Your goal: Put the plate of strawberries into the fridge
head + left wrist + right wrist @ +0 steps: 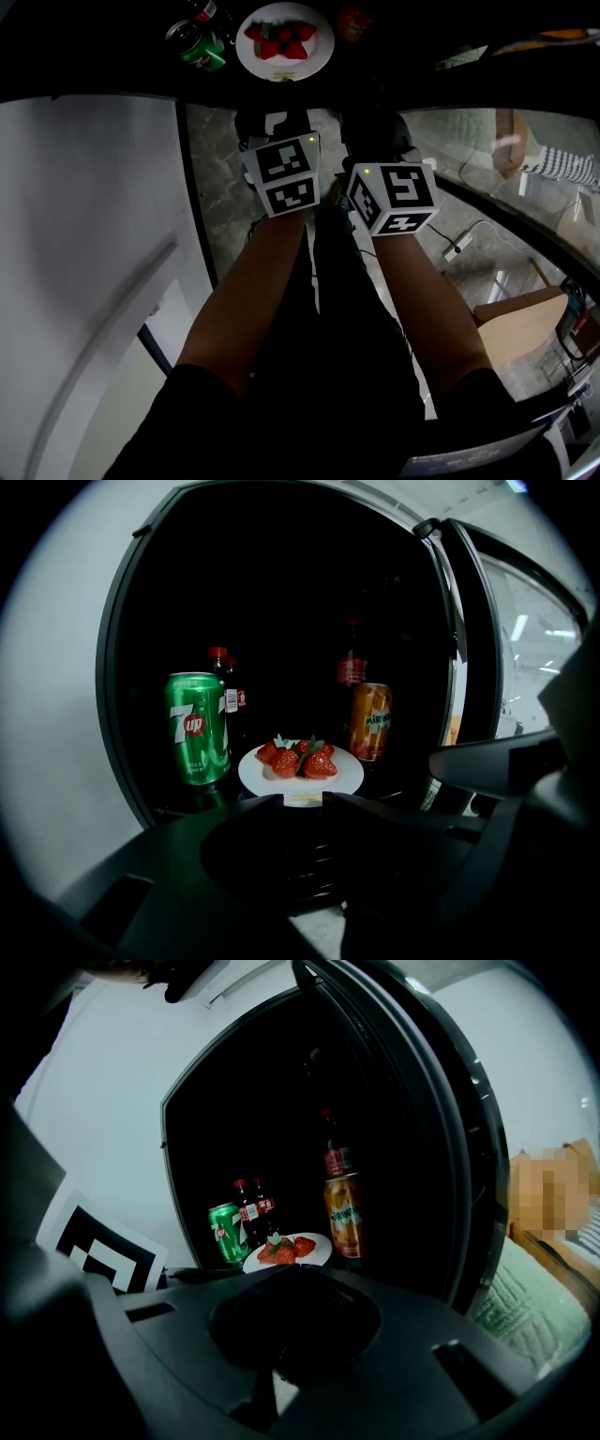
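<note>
The white plate of strawberries (pixel 284 37) (pixel 300 772) (pixel 289 1251) rests on a dark shelf inside the open fridge. My left gripper (pixel 272 122) (pixel 302 801) is just in front of the plate's near rim, its jaws a little apart with nothing between them. Beside it my right gripper (pixel 375 127) (pixel 292 1274) hangs a bit farther back, outside the fridge, its jaws together and empty. Both arms reach forward side by side in the head view.
A green can (pixel 197 728) (pixel 225 1232) stands left of the plate, an orange can (pixel 371 722) (pixel 343 1215) right of it, and cola bottles (pixel 225 700) behind. The glass fridge door (pixel 478 667) (pixel 422 1129) hangs open at the right. A power strip (pixel 459 246) lies on the floor.
</note>
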Demonstrator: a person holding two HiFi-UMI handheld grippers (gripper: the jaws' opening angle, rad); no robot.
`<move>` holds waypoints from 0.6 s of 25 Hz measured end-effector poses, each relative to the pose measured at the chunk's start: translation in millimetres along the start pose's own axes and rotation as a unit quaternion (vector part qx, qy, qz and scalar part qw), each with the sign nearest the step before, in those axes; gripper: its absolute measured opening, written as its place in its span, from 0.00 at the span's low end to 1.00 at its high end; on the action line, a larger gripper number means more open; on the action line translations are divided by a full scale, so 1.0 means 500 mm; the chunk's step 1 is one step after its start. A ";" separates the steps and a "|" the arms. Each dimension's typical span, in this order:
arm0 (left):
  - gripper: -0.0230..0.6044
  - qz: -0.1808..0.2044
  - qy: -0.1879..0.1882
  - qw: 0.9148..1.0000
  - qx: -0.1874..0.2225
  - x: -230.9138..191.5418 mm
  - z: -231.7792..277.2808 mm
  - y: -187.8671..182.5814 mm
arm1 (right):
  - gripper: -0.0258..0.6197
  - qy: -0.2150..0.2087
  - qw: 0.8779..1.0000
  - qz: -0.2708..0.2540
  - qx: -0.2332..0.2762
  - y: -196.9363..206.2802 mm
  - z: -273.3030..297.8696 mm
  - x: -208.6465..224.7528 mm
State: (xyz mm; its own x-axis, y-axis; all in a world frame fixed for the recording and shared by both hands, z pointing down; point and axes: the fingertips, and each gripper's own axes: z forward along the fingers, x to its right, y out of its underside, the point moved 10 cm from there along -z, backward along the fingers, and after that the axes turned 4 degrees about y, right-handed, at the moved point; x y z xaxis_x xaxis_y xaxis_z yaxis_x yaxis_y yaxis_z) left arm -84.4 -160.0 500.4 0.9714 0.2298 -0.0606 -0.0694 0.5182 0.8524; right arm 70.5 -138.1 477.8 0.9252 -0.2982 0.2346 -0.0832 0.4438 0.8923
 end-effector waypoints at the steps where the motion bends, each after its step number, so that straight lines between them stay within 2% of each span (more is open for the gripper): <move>1: 0.22 -0.001 -0.002 1.000 0.000 -0.003 0.004 -0.003 | 0.04 0.000 1.000 0.001 -0.001 -0.001 0.001 0.001; 9: 0.22 0.014 0.000 1.000 0.000 -0.026 0.037 -0.023 | 0.04 0.006 1.000 0.001 0.007 -0.011 0.020 0.009; 15: 0.22 0.012 0.007 1.000 0.001 -0.033 0.033 -0.022 | 0.04 0.010 1.000 -0.001 0.009 -0.016 0.026 0.006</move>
State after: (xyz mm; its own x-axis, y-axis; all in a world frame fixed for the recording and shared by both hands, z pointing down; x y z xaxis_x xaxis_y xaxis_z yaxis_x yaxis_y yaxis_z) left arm -95.6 -183.0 500.9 0.9661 0.2536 -0.0484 -0.0911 0.5103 0.8552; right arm 69.2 -153.3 476.6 0.9325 -0.2827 0.2248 -0.0874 0.4272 0.8999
